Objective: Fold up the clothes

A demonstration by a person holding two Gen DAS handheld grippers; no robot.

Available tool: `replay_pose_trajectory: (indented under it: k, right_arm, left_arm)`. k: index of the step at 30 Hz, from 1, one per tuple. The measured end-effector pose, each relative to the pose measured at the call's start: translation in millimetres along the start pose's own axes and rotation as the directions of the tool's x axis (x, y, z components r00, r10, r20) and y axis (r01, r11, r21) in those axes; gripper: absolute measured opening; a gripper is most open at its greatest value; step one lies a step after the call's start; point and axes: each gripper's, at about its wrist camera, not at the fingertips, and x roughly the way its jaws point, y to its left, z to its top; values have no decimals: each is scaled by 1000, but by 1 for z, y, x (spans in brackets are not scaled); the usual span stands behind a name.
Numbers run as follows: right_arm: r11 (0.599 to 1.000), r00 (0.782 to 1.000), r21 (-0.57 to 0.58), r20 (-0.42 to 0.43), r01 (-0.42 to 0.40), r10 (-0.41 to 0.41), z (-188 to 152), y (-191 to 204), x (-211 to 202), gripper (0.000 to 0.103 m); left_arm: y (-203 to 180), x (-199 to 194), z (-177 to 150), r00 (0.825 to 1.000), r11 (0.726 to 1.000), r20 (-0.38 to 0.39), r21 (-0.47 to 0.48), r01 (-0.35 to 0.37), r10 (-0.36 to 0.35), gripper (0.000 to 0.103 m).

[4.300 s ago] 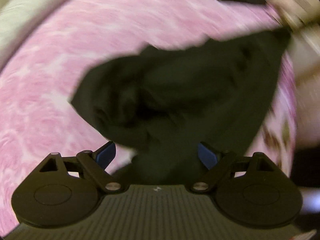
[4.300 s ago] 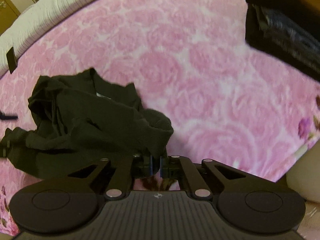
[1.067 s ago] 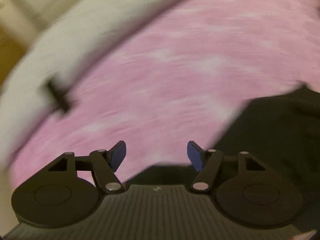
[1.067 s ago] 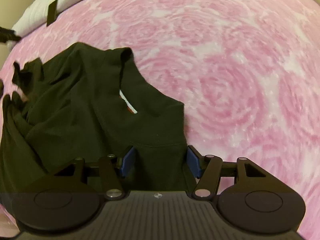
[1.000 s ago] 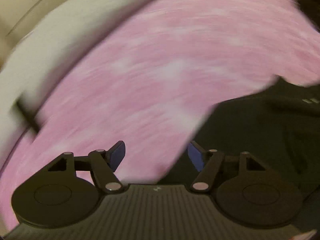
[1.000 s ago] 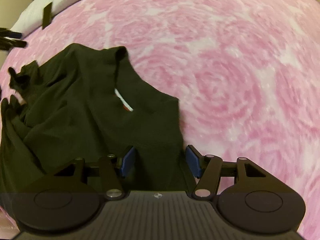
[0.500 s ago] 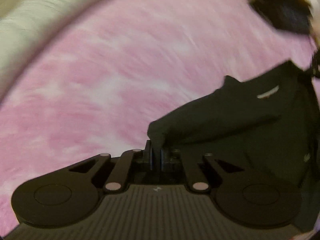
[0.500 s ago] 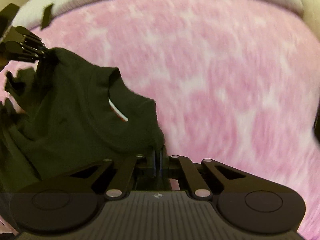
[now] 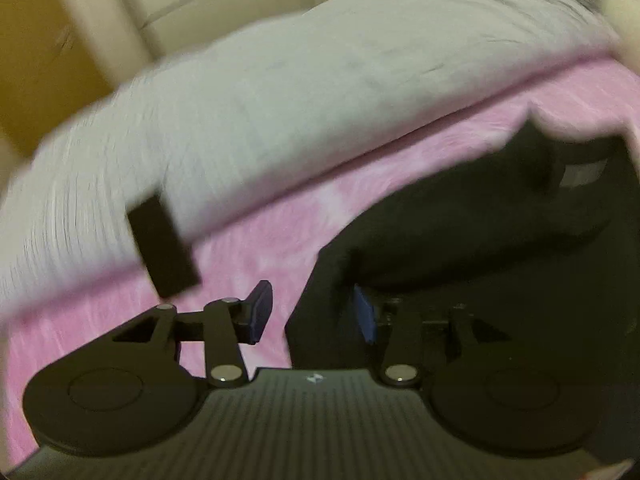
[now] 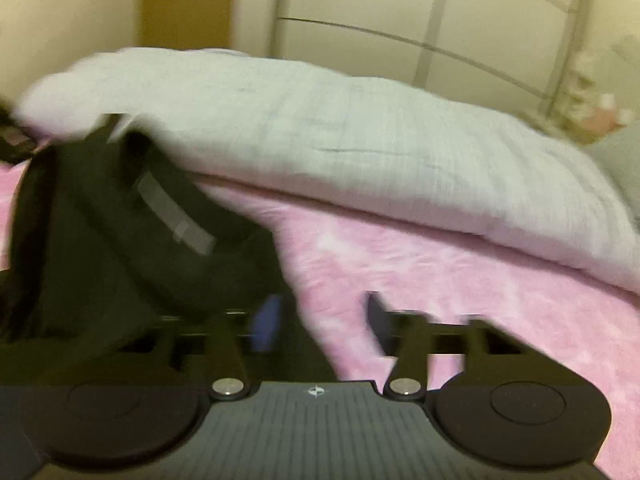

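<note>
We're working over the wide pink rose-patterned bedspread [image 10: 460, 280], and it's giving us plenty of bare room on its right half for laying a garment flat. Along its far edge the pale grey quilted duvet [image 10: 320, 136] is bunching up, so that side is closing us in. The black cotton T-shirt [image 9: 500, 240] is sitting on the bedspread's left part, its neck end rearing up, likely to get the shoulders squared. Both grippers have just been opening: the left gripper [image 9: 314, 312] is spreading with shirt cloth loose between its jaws, the right gripper [image 10: 320, 320] is parting beside the shirt's edge, nothing pinched.
</note>
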Motion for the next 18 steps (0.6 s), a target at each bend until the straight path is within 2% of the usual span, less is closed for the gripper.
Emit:
replay_pose_trajectory:
  k: [2, 4, 7, 12, 15, 18]
  right_arm:
    - [998, 1000, 67, -20, -11, 13, -12, 4, -3, 56]
    - [996, 998, 90, -54, -24, 29, -34, 10, -11, 58]
    - [996, 989, 88, -146, -18, 31, -82, 17, -29, 58]
    - [997, 954, 65, -293, -51, 68, -141, 29, -39, 59]
    - [995, 956, 45, -277, -86, 95, -146, 39, -31, 66]
    - [993, 960, 0, -257, -118, 114, -137, 64, -17, 66]
  left_arm:
    - [9, -3, -24, 1000, 999, -18, -49, 4, -5, 56]
    - [12, -13, -62, 998, 999, -51, -35, 25, -27, 63]
    - [10, -36, -118, 989, 996, -119, 17, 91, -89, 63]
    - [-31, -72, -207, 959, 975, -243, 122, 183, -149, 63]
    - [-56, -83, -239, 950, 965, -270, 161, 206, -157, 63]
    - [-75, -86, -261, 944, 957, -292, 197, 214, -151, 63]
